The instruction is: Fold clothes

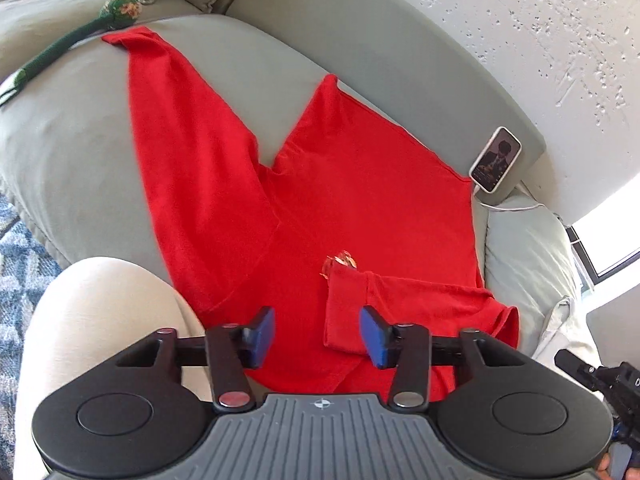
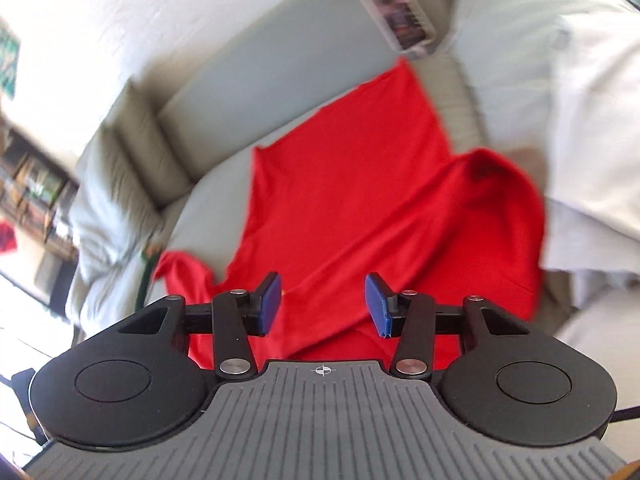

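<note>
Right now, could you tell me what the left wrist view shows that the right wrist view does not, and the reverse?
Only the left wrist view shows the green crocheted flower, the patterned rug, the charging cable and the person's knee. Only the right wrist view shows the blurred shelves. Both show the red garment spread on the grey sofa, the phone propped beyond it, and open jaws holding nothing.

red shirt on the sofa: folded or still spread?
Partly folded. The red shirt lies mostly flat on the sofa, one sleeve turned in over the body, the other sleeve stretched out.
</note>
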Tool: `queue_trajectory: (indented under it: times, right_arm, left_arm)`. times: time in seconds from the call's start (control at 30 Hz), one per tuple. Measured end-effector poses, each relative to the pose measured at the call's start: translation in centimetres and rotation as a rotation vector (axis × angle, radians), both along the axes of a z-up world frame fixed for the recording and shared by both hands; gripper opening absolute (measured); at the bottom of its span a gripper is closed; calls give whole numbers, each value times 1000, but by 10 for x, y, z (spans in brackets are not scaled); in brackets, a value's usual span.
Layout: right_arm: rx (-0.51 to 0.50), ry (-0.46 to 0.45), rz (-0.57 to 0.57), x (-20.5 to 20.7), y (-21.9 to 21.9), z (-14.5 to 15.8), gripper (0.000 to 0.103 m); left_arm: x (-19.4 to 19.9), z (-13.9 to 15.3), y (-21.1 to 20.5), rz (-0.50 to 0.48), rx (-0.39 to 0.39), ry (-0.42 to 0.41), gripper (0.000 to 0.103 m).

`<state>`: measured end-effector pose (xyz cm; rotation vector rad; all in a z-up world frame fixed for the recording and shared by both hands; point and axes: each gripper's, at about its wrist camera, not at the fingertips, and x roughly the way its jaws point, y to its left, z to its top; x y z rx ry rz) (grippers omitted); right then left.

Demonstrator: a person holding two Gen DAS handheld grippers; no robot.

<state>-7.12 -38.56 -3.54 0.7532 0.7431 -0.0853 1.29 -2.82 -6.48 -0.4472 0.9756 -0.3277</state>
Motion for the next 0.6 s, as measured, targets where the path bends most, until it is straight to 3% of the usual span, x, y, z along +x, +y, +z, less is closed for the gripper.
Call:
queue_trajectory:
  times: [0.27,0.43,0.6]
  right_arm:
    - [71,40,-59,-15,-23,-22,50]
    - [63,34,-31,-12,-20,-22,50]
    - [71,45,-21,-11,-19,-27,50]
  left_arm:
    - [27,-43,-23,26,-90,252,38]
    - [25,-52,-28,54,-144,273,40]
    - [18,-61,-22,172,-226,281,43]
